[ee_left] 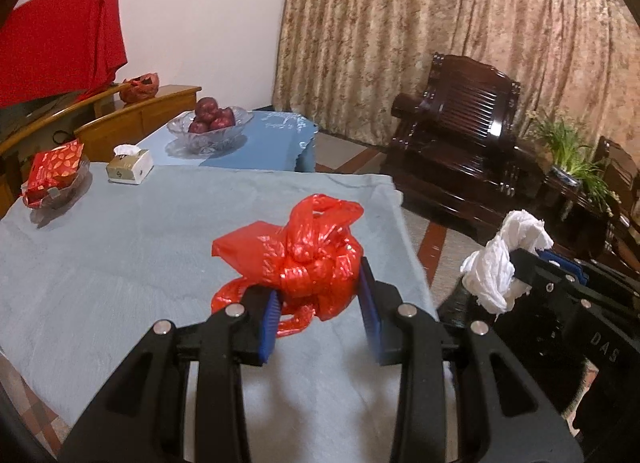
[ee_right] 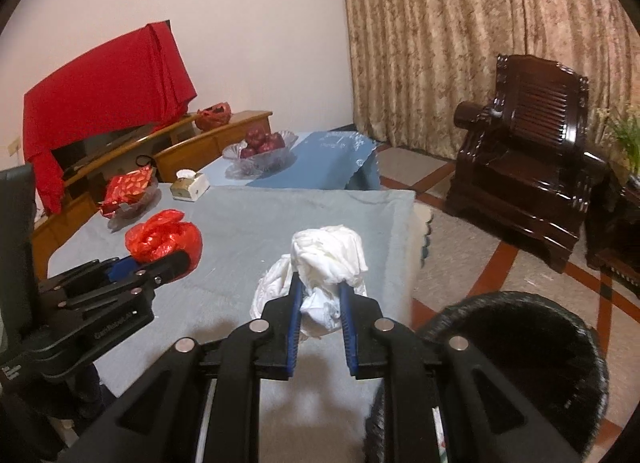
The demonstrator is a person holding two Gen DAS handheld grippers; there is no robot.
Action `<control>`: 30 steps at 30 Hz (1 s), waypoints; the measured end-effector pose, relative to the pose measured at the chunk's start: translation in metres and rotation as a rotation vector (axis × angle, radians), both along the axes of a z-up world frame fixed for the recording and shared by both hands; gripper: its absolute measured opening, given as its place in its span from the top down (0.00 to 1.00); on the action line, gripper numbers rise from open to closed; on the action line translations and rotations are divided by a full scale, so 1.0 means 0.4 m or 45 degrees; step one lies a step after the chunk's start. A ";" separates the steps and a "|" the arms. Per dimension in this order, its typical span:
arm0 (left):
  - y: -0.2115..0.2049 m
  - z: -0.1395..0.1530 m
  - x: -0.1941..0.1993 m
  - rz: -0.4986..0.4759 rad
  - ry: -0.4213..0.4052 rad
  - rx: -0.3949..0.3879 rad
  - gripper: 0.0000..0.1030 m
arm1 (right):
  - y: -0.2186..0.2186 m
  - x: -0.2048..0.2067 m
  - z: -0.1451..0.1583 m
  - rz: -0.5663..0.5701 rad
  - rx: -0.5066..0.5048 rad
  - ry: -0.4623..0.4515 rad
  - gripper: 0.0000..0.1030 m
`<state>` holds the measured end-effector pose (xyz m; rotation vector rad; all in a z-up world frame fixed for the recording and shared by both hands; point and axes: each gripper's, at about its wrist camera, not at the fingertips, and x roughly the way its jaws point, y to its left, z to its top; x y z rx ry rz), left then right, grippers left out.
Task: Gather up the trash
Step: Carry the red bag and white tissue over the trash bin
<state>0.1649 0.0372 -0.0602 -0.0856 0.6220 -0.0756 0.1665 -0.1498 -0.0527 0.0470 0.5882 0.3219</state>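
Observation:
My left gripper [ee_left: 320, 295] is shut on a crumpled red plastic bag [ee_left: 304, 255], held above the grey-blue tablecloth [ee_left: 120, 263]. From the right wrist view the same red bag [ee_right: 164, 239] shows at the left in the left gripper [ee_right: 160, 263]. My right gripper [ee_right: 320, 291] is shut on a wad of white tissue [ee_right: 328, 259], lifted over the table's right part. That white tissue [ee_left: 500, 263] also appears at the right of the left wrist view. A black-lined trash bin [ee_right: 520, 351] stands on the floor at lower right, beside the table.
On the table's far side sit a red gift packet on a glass dish [ee_left: 54, 179], a tissue box [ee_left: 130, 167] and a glass bowl of red fruit [ee_left: 210, 123]. A dark wooden armchair [ee_right: 528, 167] and a potted plant [ee_left: 568, 151] stand to the right.

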 end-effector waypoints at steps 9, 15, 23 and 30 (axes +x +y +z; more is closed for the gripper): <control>-0.111 0.014 -0.078 -0.117 -0.017 -0.006 0.67 | -0.107 -0.105 0.019 -0.096 -0.007 -0.023 0.82; -0.194 0.018 -0.107 -0.199 -0.036 -0.018 0.67 | -0.201 -0.158 0.013 -0.197 -0.015 -0.019 0.82; -0.300 0.001 -0.115 -0.316 -0.034 -0.019 0.67 | -0.314 -0.203 -0.006 -0.330 -0.031 -0.006 0.82; -0.382 -0.018 -0.109 -0.398 -0.036 -0.015 0.67 | -0.389 -0.225 -0.033 -0.417 -0.052 0.017 0.82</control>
